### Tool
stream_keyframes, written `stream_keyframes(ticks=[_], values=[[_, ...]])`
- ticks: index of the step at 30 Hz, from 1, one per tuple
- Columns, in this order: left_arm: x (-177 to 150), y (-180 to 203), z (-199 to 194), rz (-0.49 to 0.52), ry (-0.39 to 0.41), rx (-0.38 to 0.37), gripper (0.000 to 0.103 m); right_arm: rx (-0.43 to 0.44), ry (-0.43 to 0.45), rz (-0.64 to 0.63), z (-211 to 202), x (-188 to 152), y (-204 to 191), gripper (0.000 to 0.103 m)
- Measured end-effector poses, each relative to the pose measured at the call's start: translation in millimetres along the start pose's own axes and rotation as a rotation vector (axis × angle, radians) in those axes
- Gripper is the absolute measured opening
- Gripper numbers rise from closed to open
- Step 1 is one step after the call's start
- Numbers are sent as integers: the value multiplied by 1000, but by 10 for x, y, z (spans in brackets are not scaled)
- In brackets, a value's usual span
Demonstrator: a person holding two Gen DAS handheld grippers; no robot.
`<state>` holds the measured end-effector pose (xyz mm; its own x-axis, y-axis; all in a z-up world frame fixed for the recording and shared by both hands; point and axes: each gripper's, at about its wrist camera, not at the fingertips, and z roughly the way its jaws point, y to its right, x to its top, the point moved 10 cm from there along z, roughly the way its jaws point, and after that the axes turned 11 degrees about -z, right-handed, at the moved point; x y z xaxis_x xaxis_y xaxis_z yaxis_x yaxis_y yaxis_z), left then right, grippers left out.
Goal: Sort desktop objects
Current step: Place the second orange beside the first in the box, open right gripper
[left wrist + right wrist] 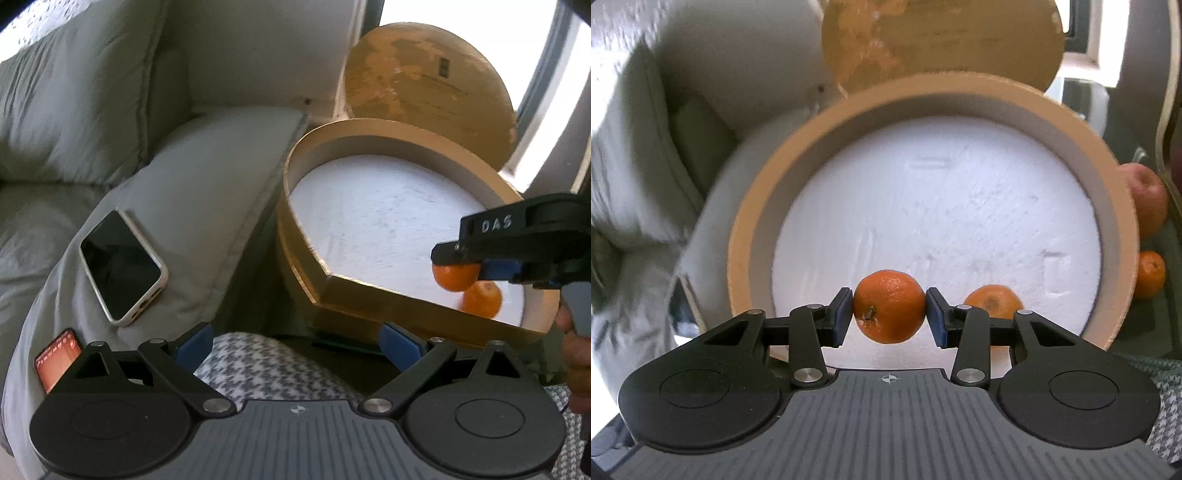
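Note:
My right gripper (889,312) is shut on a small orange mandarin (889,312) and holds it above the near part of a round tan box (750,221) with a white foam floor. A second mandarin (991,301) lies on that floor just right of the held one. In the left wrist view the right gripper (456,273) hangs over the box's (369,291) right side with the held mandarin (454,277), above the lying mandarin (482,299). My left gripper (297,345) is open and empty, low in front of the box.
The box lid (428,85) leans upright behind the box. A phone (122,267) lies on a grey sofa cushion at left, beside a small lit device (57,356). A red apple (1147,199) and another mandarin (1150,273) sit right of the box. Houndstooth cloth (273,365) lies below.

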<state>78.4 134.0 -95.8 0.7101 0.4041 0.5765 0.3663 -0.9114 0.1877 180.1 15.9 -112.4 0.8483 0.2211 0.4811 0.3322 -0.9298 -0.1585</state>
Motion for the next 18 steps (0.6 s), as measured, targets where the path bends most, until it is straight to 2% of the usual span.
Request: stream_keyframes(ticks=[6, 13, 14, 15, 18], values=[[-3, -125, 85, -37, -23, -1, 97, -15, -81, -26, 372, -83, -73, 44], [-22, -170, 128, -50, -41, 1, 97, -45, -112, -32, 539, -143, -85, 45], [-23, -164, 126, -46, -41, 2, 97, -48, -111, -33, 535, -133, -86, 46], [-23, -159, 120, -42, -39, 4, 97, -51, -109, -30, 525, -128, -81, 53], [-19, -134, 82, -29, -30, 7, 97, -59, -94, -21, 453, -82, -44, 56]])
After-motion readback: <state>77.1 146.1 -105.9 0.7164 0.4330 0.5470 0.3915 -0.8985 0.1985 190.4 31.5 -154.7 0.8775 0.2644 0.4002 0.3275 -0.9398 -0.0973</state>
